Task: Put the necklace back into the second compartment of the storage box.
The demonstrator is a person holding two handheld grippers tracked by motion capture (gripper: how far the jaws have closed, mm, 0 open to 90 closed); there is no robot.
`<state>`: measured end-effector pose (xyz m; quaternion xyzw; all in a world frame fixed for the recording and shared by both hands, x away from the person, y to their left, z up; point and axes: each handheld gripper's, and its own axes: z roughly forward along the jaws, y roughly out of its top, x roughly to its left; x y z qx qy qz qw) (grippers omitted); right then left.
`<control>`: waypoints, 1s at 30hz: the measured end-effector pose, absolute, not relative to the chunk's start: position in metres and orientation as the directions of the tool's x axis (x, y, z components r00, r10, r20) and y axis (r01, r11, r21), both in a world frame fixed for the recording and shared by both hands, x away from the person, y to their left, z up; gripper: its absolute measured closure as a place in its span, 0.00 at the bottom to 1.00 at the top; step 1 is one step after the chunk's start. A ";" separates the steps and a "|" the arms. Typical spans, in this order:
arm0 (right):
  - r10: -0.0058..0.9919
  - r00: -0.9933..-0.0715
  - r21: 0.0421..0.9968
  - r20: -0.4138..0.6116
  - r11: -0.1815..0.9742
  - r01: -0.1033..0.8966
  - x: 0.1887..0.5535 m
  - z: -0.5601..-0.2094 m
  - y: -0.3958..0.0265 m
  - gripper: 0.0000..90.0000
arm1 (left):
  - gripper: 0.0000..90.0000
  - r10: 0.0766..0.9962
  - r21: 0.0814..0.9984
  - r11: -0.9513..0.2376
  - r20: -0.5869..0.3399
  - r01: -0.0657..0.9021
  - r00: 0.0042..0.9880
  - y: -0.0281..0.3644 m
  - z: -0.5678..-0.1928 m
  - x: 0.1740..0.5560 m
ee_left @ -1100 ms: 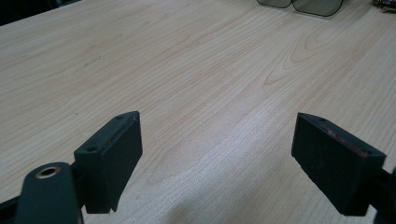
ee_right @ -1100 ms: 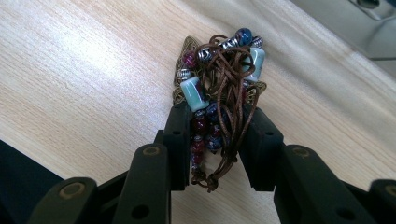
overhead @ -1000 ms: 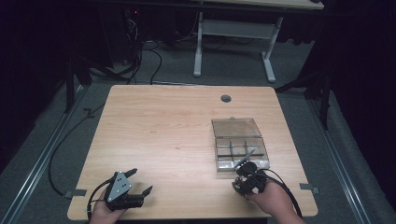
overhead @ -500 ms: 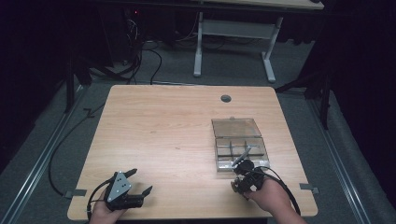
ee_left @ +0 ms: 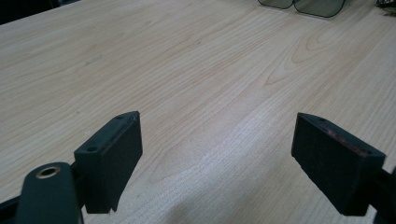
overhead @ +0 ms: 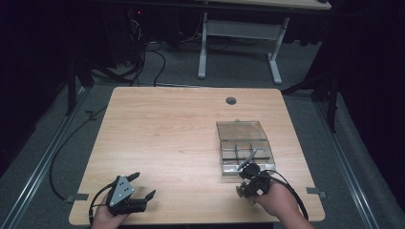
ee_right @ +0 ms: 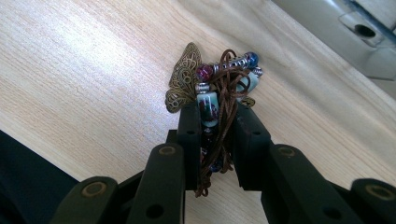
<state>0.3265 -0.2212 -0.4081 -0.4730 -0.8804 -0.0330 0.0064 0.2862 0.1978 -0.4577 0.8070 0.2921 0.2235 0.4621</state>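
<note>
Beaded bracelet (ee_right: 215, 100) pinched between closing right gripper (ee_right: 215, 122) fingers beside clear box (overhead: 244, 149); left gripper (ee_left: 217, 161) fingers wide over desk (overhead: 162, 138).

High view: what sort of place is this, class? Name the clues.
Probably a lab or recording workshop: a bare wooden table on grey carpet, loose cables on the floor, a metal-legged desk behind, dark surroundings.

Light wooden rectangular table (overhead: 167, 133), bearing a clear plastic compartment box (overhead: 244, 149) with opened lid near right edge.
</note>
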 end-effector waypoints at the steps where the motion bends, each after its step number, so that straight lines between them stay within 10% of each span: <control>1: 0.833 -0.552 0.052 0.043 0.550 0.833 0.327 -0.408 -0.221 0.84 | 0.19 0.678 0.876 -0.402 0.091 0.265 0.729 0.198 -0.458 0.286; 30: 0.842 -0.537 0.068 0.052 0.534 0.843 0.326 -0.395 -0.235 0.84 | 0.19 0.677 0.876 -0.404 0.092 0.265 0.730 0.198 -0.457 0.287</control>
